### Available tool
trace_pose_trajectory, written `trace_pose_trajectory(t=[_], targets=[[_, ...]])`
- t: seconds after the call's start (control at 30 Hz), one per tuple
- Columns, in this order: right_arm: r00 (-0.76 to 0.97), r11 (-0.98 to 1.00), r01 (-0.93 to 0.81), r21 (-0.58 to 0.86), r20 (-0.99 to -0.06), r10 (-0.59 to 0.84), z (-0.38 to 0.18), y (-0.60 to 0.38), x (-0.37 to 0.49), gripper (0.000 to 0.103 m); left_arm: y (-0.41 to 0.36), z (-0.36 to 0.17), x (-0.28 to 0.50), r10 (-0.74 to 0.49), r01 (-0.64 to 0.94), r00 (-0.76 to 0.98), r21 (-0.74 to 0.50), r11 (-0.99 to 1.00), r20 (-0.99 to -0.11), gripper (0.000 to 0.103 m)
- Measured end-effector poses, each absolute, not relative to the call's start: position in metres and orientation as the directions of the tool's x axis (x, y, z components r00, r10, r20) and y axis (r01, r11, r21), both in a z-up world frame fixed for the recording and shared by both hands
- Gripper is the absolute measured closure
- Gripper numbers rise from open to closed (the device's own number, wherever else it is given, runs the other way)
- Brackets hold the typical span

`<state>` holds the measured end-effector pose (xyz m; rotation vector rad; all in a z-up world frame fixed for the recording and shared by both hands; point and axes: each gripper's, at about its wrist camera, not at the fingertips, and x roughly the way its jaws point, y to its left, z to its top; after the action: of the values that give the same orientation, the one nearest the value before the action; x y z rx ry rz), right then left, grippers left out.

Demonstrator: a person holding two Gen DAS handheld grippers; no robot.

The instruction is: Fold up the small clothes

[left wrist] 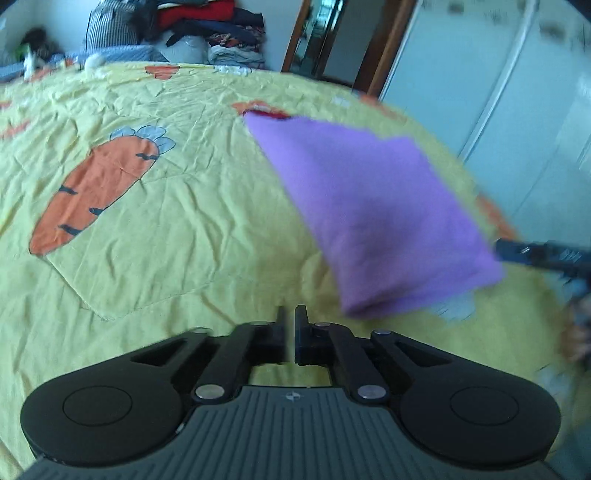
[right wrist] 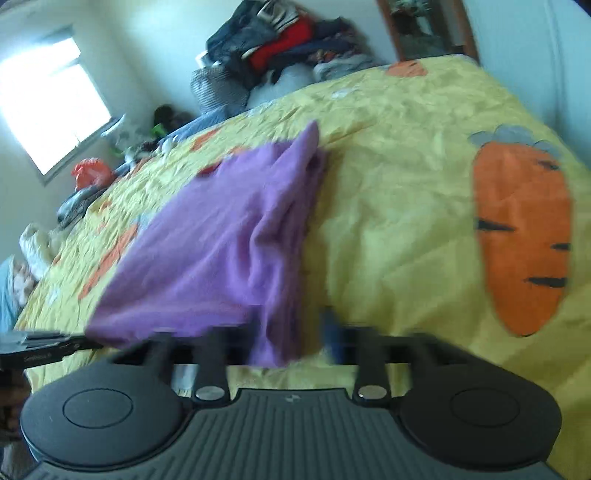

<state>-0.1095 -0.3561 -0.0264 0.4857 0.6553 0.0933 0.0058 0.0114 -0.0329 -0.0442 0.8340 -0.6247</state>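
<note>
Two grippers are in my hands, both over a yellow bedspread (left wrist: 184, 229) printed with orange carrots (left wrist: 96, 192).

From the left wrist, my left gripper (left wrist: 290, 321) has its fingers drawn almost together, only a thin slit between them, and nothing is caught there; bare yellow cloth shows through the gap. The purple garment (left wrist: 369, 214) lies ahead and to the right of those fingers, apart from them, folded into a tapering slab whose near corner ends just beyond my right fingertip. It is blurred. At the far right edge my other gripper's dark finger (left wrist: 543, 254) reaches in and meets the garment's right edge. Past the bed sits a heap of clothes (left wrist: 214, 33), with a wooden door frame (left wrist: 384, 48) and pale wardrobe doors (left wrist: 498, 110) to the right.

From the right wrist, my right gripper (right wrist: 291, 336) stands partly open. The near corner of the purple garment (right wrist: 221, 251) hangs between its fingers, and the left finger (right wrist: 221, 339) is against the cloth, while the right finger (right wrist: 332, 332) stands clear of it with yellow bedspread (right wrist: 399, 229) showing between. Motion blur smears both fingers. The garment stretches away from me, up and to the left across the bed, with a rumpled ridge along its right side. My left gripper's tip (right wrist: 48, 343) pokes in from the left edge near the garment's low left corner. A large carrot (right wrist: 524, 240) lies to the right, and a bright window (right wrist: 51, 103) is at upper left.
</note>
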Motion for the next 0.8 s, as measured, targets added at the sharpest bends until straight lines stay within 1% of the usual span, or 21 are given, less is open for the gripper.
trace_pose_trajectory(t=[0.03, 0.1, 0.17, 0.2, 0.23, 0.27, 0.3, 0.33, 0.37, 0.4, 0.43, 0.47, 0.5, 0.53, 0.57, 0.6, 0.63, 0.67, 0.7, 0.77, 0.8], targets=[[0.807, 0.887, 0.062, 0.458, -0.546, 0.225, -0.022, -0.357, -0.108, 0.044, 0.013, -0.029, 0.009, -0.552, 0.486, 0.498, -0.312, 0.817, -0.669, 0.088], [0.817, 0.885, 0.046, 0.464, -0.527, 0.234, -0.017, -0.357, -0.095, 0.044, 0.006, -0.023, 0.02, -0.602, 0.49, 0.476, -0.375, 0.787, -0.642, 0.073], [0.827, 0.889, 0.052, 0.455, -0.519, 0.217, -0.017, -0.353, -0.073, 0.044, -0.012, -0.019, 0.03, -0.625, 0.507, 0.479, -0.387, 0.77, -0.617, 0.062], [0.815, 0.9, 0.049, 0.434, -0.538, 0.215, -0.02, -0.349, -0.059, 0.046, -0.023, -0.02, 0.036, -0.614, 0.515, 0.479, -0.365, 0.776, -0.627, 0.062], [0.788, 0.912, 0.022, 0.41, -0.569, 0.237, -0.025, -0.344, -0.045, 0.052, -0.036, -0.024, 0.042, -0.579, 0.519, 0.482, -0.318, 0.793, -0.657, 0.062], [0.771, 0.943, 0.051, 0.328, -0.613, 0.172, -0.029, -0.338, -0.036, 0.079, -0.048, -0.033, 0.047, -0.524, 0.526, 0.48, -0.247, 0.814, -0.704, 0.061], [0.768, 0.965, 0.082, 0.251, -0.633, 0.099, -0.033, -0.336, -0.031, 0.076, -0.055, -0.043, 0.047, -0.488, 0.538, 0.477, -0.197, 0.82, -0.731, 0.06], [0.773, 0.964, 0.09, 0.249, -0.627, 0.09, -0.036, -0.341, -0.031, 0.076, -0.054, -0.047, 0.042, -0.491, 0.548, 0.495, -0.181, 0.817, -0.717, 0.059], [0.769, 0.949, 0.099, 0.299, -0.628, 0.117, -0.036, -0.349, -0.032, 0.076, -0.052, -0.049, 0.037, -0.484, 0.564, 0.503, -0.152, 0.812, -0.716, 0.059], [0.766, 0.946, 0.108, 0.306, -0.632, 0.117, -0.034, -0.352, -0.033, 0.075, -0.05, -0.048, 0.034, -0.471, 0.568, 0.504, -0.133, 0.812, -0.724, 0.058], [0.767, 0.958, 0.134, 0.254, -0.638, 0.062, -0.029, -0.352, -0.033, 0.076, -0.045, -0.046, 0.034, -0.466, 0.556, 0.497, -0.144, 0.819, -0.732, 0.058], [0.765, 0.964, 0.176, 0.199, -0.644, -0.007, -0.024, -0.354, -0.033, 0.073, -0.04, -0.042, 0.035, -0.477, 0.546, 0.486, -0.173, 0.82, -0.732, 0.059], [0.773, 0.956, 0.193, 0.223, -0.634, -0.008, -0.019, -0.361, -0.033, 0.071, -0.036, -0.035, 0.036, -0.507, 0.553, 0.477, -0.203, 0.808, -0.718, 0.057], [0.789, 0.93, 0.186, 0.318, -0.612, 0.051, -0.017, -0.373, -0.032, 0.071, -0.034, -0.027, 0.041, -0.53, 0.557, 0.477, -0.225, 0.799, -0.701, 0.051], [0.802, 0.891, 0.172, 0.419, -0.585, 0.121, -0.016, -0.383, -0.028, 0.064, -0.034, -0.02, 0.049, -0.548, 0.552, 0.479, -0.251, 0.795, -0.685, 0.033], [0.809, 0.852, 0.159, 0.499, -0.56, 0.178, -0.018, -0.393, -0.021, 0.046, -0.034, -0.015, 0.06, -0.58, 0.548, 0.474, -0.294, 0.783, -0.662, 0.017], [0.816, 0.822, 0.145, 0.551, -0.536, 0.216, -0.021, -0.397, -0.014, 0.033, -0.035, -0.012, 0.075, -0.623, 0.548, 0.461, -0.35, 0.76, -0.631, 0.014], [0.821, 0.805, 0.135, 0.577, -0.52, 0.235, -0.024, -0.399, -0.007, 0.013, -0.037, -0.013, 0.091, -0.65, 0.543, 0.447, -0.391, 0.743, -0.615, 0.014], [0.814, 0.797, 0.128, 0.591, -0.521, 0.256, -0.028, -0.4, 0.001, 0.011, -0.041, -0.018, 0.109, -0.664, 0.528, 0.423, -0.427, 0.734, -0.617, 0.015], [0.771, 0.758, 0.085, 0.647, -0.524, 0.361, -0.039, -0.403, 0.015, 0.011, -0.045, -0.032, 0.142, -0.7, 0.463, 0.376, -0.531, 0.709, -0.607, 0.017], [0.752, 0.737, 0.06, 0.674, -0.516, 0.41, -0.045, -0.401, 0.018, 0.011, -0.048, -0.041, 0.156, -0.709, 0.43, 0.342, -0.568, 0.702, -0.617, 0.018]])
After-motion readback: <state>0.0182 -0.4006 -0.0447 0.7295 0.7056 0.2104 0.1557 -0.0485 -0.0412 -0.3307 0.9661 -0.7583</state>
